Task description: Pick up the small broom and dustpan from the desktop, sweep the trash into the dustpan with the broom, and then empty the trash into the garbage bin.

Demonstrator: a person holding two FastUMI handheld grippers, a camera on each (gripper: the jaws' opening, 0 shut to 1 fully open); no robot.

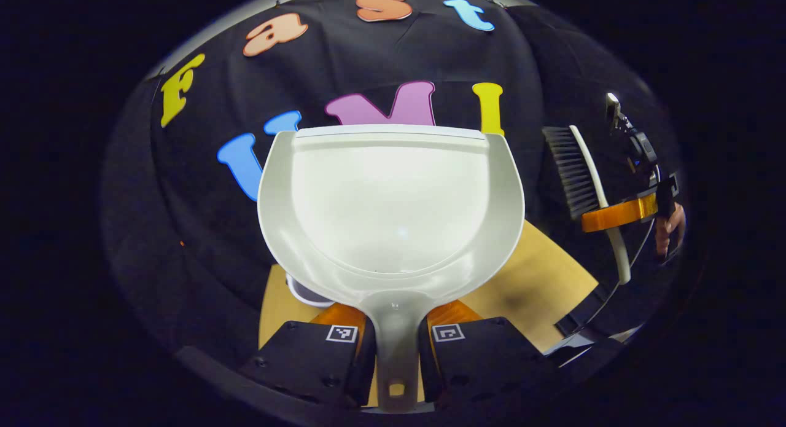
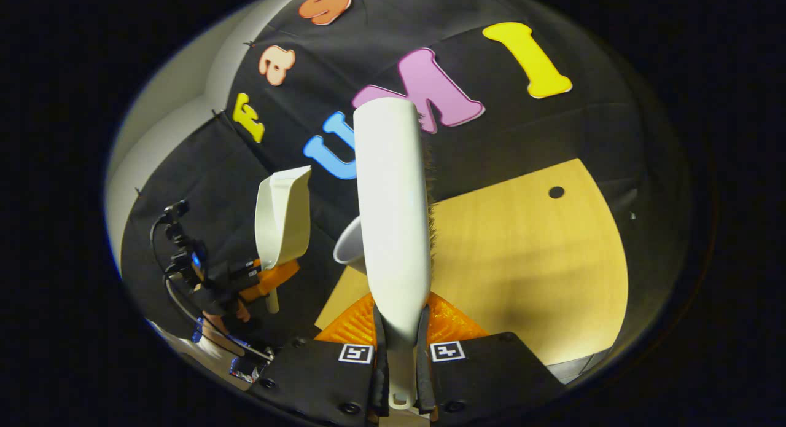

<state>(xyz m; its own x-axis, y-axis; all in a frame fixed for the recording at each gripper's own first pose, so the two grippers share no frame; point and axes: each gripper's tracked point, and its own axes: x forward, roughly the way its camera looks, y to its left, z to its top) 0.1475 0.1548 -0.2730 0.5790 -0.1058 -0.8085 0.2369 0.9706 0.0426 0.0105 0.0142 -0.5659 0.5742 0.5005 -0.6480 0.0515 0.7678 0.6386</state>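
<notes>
The white dustpan [image 1: 393, 206] stands raised and upright in front of the left gripper view, and its inside looks bare. My left gripper [image 1: 396, 338] is shut on its handle. The small broom [image 2: 393, 218], white-backed with dark bristles along its right side, rises from my right gripper [image 2: 399, 348], which is shut on its handle. Far right in the left gripper view, the broom [image 1: 583, 169] shows held in the air by the right gripper [image 1: 617, 215]. At the left of the right gripper view, the left gripper [image 2: 270, 278] holds the dustpan [image 2: 282, 218] aloft.
The wooden desktop [image 2: 528, 261] lies below both tools, with a small dark hole [image 2: 556, 192] near its far edge. A pale round bin [image 2: 347, 250] sits just behind the broom; its rim [image 1: 305, 293] peeks out under the dustpan. A hand [image 2: 221, 319] grips the left tool.
</notes>
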